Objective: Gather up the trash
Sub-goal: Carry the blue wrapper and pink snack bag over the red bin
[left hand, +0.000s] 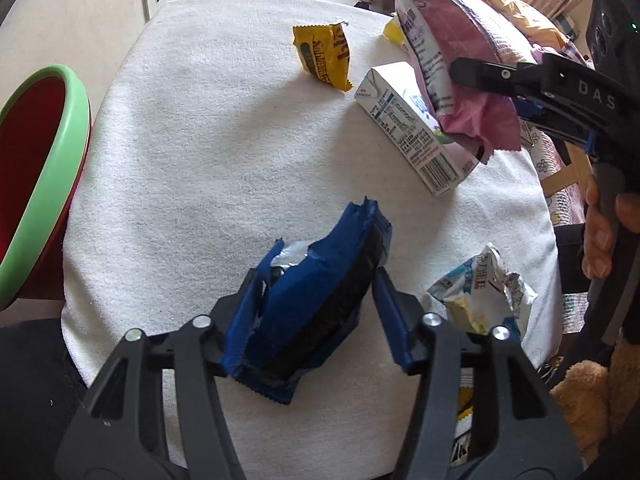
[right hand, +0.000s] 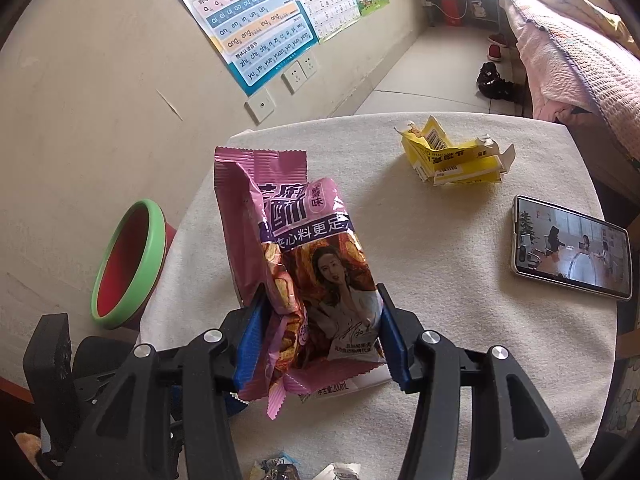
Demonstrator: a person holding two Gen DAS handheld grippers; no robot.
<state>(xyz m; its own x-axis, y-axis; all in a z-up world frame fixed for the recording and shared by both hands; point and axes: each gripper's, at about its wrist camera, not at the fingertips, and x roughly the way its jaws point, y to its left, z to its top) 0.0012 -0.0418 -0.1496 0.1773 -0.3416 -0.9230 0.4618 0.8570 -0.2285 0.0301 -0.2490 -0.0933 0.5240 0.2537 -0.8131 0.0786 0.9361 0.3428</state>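
My left gripper (left hand: pixel 318 308) is shut on a torn blue snack wrapper (left hand: pixel 316 300) just above the white-clothed table (left hand: pixel 200 152). My right gripper (right hand: pixel 318 332) is shut on a pink snack bag (right hand: pixel 296 256), held upright over the table; that bag (left hand: pixel 452 52) and the gripper (left hand: pixel 520 80) also show at the upper right of the left wrist view. On the table lie a yellow wrapper (left hand: pixel 324 56), a white milk carton (left hand: pixel 408 128), a torn white-blue wrapper (left hand: pixel 480 292) and a crushed yellow box (right hand: pixel 452 156).
A red bin with a green rim (left hand: pixel 40 184) stands left of the table, also in the right wrist view (right hand: pixel 128 264). A phone (right hand: pixel 572 248) lies on the table's right side. A bed (right hand: pixel 580 60) is at the far right, and shoes (right hand: pixel 494 80) on the floor.
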